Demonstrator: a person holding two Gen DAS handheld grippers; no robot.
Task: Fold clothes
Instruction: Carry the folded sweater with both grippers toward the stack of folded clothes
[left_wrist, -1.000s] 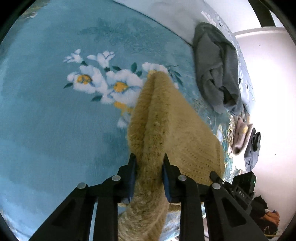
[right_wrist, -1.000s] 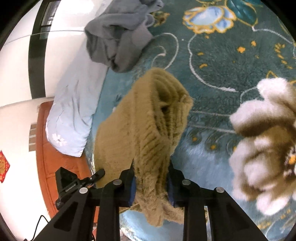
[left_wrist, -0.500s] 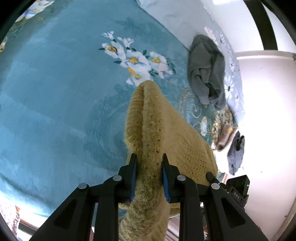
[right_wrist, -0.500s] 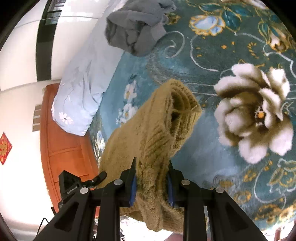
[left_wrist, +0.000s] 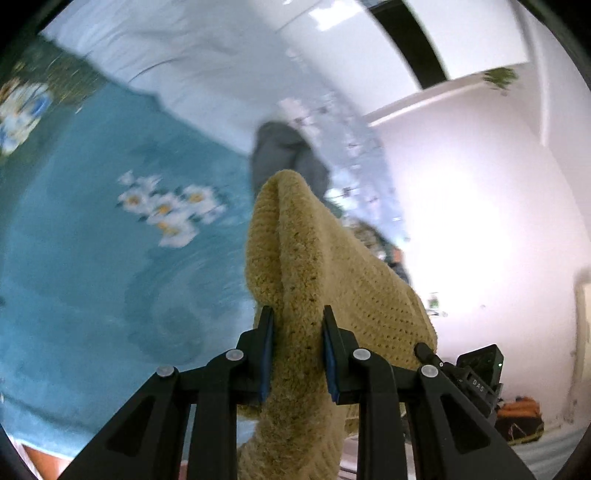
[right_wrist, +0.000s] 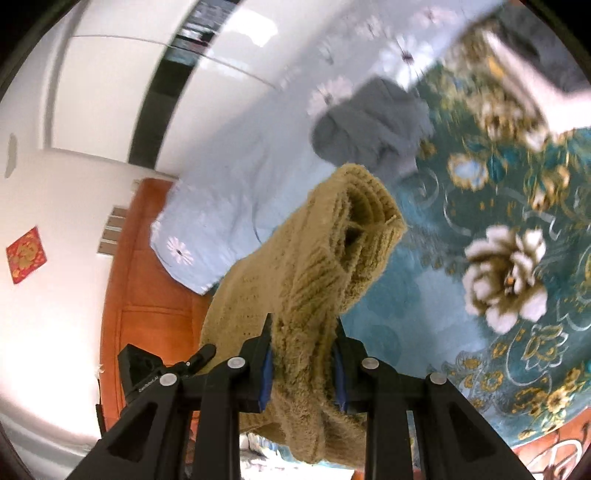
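Both the left gripper (left_wrist: 297, 332) and right gripper (right_wrist: 303, 341) clamp the mustard knit sweater (left_wrist: 314, 266), stretched lengthwise between them above the teal floral blanket (left_wrist: 92, 258).

One mustard knit sweater (left_wrist: 314, 266) at centre, two black grippers, the left (left_wrist: 297, 325) and the right (right_wrist: 303, 332), each at 6 o'clock of its own view, one grey garment (right_wrist: 369, 125) at 12 o'clock, one teal floral blanket (left_wrist: 92, 258) at 9 o'clock, one pale blue pillow (right_wrist: 221, 199) at 10 o'clock
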